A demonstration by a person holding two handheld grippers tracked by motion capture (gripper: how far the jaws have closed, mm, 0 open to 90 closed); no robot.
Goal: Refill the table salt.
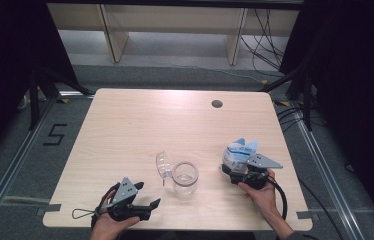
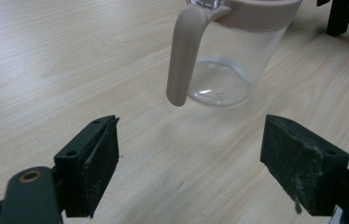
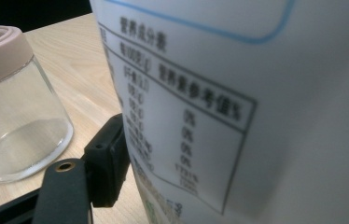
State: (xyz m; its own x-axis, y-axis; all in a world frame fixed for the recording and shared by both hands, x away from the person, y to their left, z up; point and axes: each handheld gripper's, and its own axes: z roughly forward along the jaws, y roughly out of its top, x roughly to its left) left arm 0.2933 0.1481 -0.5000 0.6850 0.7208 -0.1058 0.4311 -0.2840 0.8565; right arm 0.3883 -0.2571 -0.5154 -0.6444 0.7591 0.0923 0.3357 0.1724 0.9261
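Observation:
A clear glass jar point(image 1: 185, 179) with a beige rim and handle stands at the table's front middle, and its clear lid point(image 1: 162, 164) is flipped open to the left. My left gripper point(image 1: 147, 195) lies to its front left, open and empty. In the left gripper view the jar's handle point(image 2: 182, 56) hangs just ahead of the wide-apart jaws of the left gripper point(image 2: 191, 158). My right gripper point(image 1: 232, 172) is shut on a white and blue pouch point(image 1: 240, 151), upright to the right of the jar. Up close, the pouch point(image 3: 238, 102) shows a printed table, with one black finger point(image 3: 107, 158) pressed against it and the jar point(image 3: 14, 102) to its left.
The wooden table point(image 1: 175, 120) has a round cable hole point(image 1: 217, 104) near its far right edge. Black curtains hang on both sides. Wooden furniture legs and cables lie on the floor beyond. A tape mark point(image 1: 55, 134) sits on the floor at left.

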